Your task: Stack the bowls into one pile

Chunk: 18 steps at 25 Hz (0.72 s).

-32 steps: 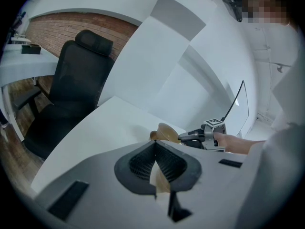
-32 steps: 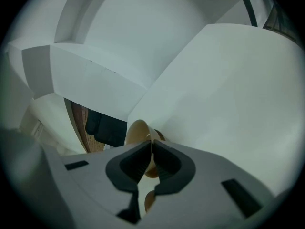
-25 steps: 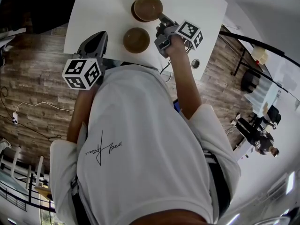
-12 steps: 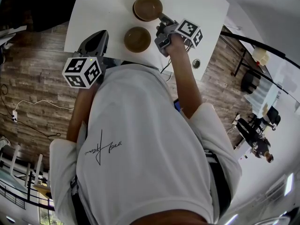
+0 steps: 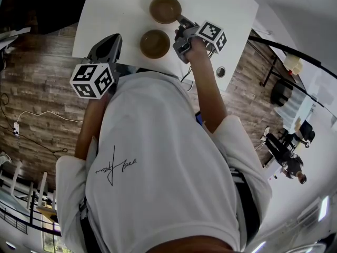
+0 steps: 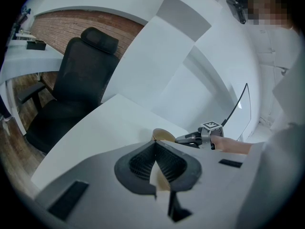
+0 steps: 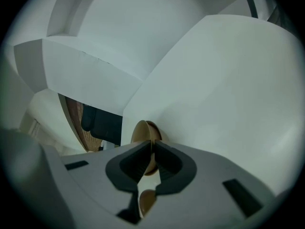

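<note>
Two brown bowls sit on the white table (image 5: 110,15). The far bowl (image 5: 165,9) has its rim between the closed jaws of my right gripper (image 5: 180,21). In the right gripper view that bowl (image 7: 141,131) shows edge-on just past the gripper tip (image 7: 152,146). The near bowl (image 5: 155,43) lies apart, toward the table's front edge, and peeks through the gap under the right jaws as a tan patch (image 7: 147,202). My left gripper (image 5: 109,47) hovers at the front left edge, shut with nothing in it. From the left gripper (image 6: 155,148) I see one bowl (image 6: 163,135) and the right gripper (image 6: 190,138) beyond it.
A black office chair (image 6: 76,89) stands past the table's far side. Wooden floor (image 5: 37,88) lies left of the table, and cables run along it. More furniture and a person (image 5: 292,165) are at the right.
The dark shadow beside the far bowl has shrunk, as if the bowl has come down a little in the right gripper. The left gripper and the near bowl have barely moved.
</note>
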Each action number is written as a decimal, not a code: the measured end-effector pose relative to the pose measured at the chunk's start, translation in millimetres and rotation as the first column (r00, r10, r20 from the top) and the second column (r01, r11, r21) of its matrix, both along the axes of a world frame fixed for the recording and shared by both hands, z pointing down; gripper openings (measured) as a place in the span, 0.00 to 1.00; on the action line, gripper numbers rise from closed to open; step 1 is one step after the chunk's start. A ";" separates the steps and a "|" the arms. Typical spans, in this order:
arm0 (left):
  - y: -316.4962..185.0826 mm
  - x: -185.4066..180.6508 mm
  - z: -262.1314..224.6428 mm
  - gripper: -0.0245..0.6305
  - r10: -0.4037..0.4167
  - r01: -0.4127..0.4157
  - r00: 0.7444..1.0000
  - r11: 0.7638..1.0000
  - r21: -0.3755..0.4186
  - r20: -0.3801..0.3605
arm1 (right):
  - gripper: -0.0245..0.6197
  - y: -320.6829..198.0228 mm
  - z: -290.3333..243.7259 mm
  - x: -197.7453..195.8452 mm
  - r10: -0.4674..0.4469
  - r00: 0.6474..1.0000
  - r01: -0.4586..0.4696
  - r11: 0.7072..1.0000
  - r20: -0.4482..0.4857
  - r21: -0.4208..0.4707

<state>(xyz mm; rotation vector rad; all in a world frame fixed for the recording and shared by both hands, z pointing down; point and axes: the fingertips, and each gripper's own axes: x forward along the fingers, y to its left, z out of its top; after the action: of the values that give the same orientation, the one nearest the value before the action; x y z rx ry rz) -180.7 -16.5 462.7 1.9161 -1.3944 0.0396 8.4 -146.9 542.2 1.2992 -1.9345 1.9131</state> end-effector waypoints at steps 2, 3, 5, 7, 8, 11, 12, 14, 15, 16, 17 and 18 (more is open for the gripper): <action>-0.1 -0.6 0.1 0.05 0.000 0.000 1.000 1.000 -0.001 -0.003 | 0.08 -0.4 -0.3 -0.8 0.003 1.000 -0.003 1.000 0.008 -0.004; -0.2 -0.1 0.4 0.05 0.000 0.000 1.000 1.000 -0.001 -0.004 | 0.08 -0.4 -0.2 -0.6 0.003 1.000 -0.003 1.000 0.011 -0.007; -0.3 2.8 1.0 0.05 0.003 -0.003 1.000 1.000 0.000 -0.006 | 0.08 0.0 0.0 1.6 0.004 1.000 -0.004 1.000 0.018 -0.009; -0.3 3.4 1.4 0.05 0.004 -0.004 1.000 1.000 -0.001 -0.006 | 0.08 0.1 0.7 1.9 0.005 1.000 -0.004 1.000 0.026 -0.014; -0.4 2.7 1.7 0.05 0.003 -0.003 1.000 1.000 -0.002 -0.006 | 0.08 0.0 1.1 0.9 0.005 1.000 -0.005 1.000 0.031 -0.018; -0.3 5.2 0.7 0.05 0.004 -0.004 1.000 1.000 -0.002 -0.008 | 0.08 0.7 -0.8 2.6 0.006 0.999 -0.005 1.000 0.036 -0.022; -0.1 6.7 0.1 0.05 0.005 -0.005 1.000 1.000 -0.001 -0.008 | 0.08 1.2 -1.7 4.2 0.007 0.999 -0.006 1.000 0.035 -0.021; -0.2 7.3 -0.3 0.05 0.008 -0.008 1.000 1.000 0.000 -0.010 | 0.08 1.8 -2.3 5.5 0.008 1.000 -0.007 1.000 0.029 -0.020; -0.2 6.6 -0.2 0.05 0.009 -0.009 1.000 1.000 0.001 -0.010 | 0.08 1.9 -2.1 5.3 0.008 1.000 -0.007 1.000 0.026 -0.020; -0.2 5.8 -0.1 0.05 0.009 -0.009 1.000 1.000 0.001 -0.011 | 0.08 1.9 -1.9 4.7 0.007 1.000 -0.006 1.000 0.024 -0.018; -0.2 5.1 0.0 0.05 0.009 -0.009 1.000 1.000 0.002 -0.011 | 0.08 1.9 -1.9 4.1 0.005 1.000 -0.005 1.000 0.024 -0.017; -0.1 4.6 0.0 0.05 0.009 -0.009 1.000 1.000 0.002 -0.011 | 0.09 1.8 -2.3 3.5 0.004 1.000 -0.004 1.000 0.025 -0.015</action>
<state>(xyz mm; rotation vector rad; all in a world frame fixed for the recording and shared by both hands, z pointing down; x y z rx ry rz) -176.1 -16.6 462.7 1.9213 -1.3795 0.0318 11.9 -145.1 539.9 1.2823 -1.9268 1.9513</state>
